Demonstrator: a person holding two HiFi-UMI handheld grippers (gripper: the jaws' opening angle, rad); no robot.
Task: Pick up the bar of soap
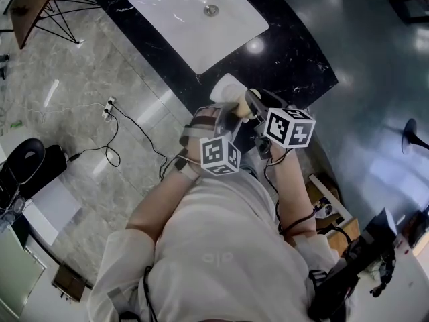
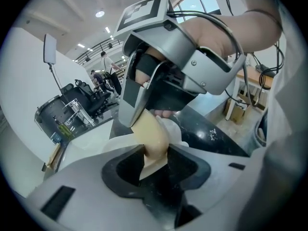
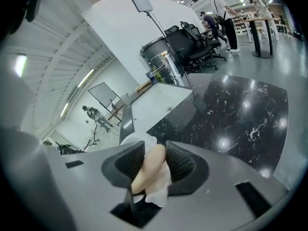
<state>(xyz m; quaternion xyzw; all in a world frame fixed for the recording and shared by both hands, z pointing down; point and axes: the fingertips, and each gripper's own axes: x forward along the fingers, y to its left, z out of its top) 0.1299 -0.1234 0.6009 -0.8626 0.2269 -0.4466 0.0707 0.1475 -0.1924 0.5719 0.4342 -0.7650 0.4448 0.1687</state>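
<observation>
We show the cream oval bar of soap (image 2: 155, 134) held near the white rectangular basin (image 1: 167, 19), with left gripper (image 2: 156, 150) and right gripper (image 3: 153, 158) jaws both clenched on it; being slick, it may, we judge, squirt free under uneven squeezing.

Bright, even indoor light, with a ceiling lamp (image 2: 99, 14) at upper left in the left gripper view. Glare spots sit on the black counter (image 3: 231, 119) and the glossy floor (image 1: 365, 45). Both gripper views are bowed fisheye, with black corners and a soft, blurred foreground.

Bare black countertop (image 1: 295, 59) beside sink (image 1: 167, 9)
</observation>
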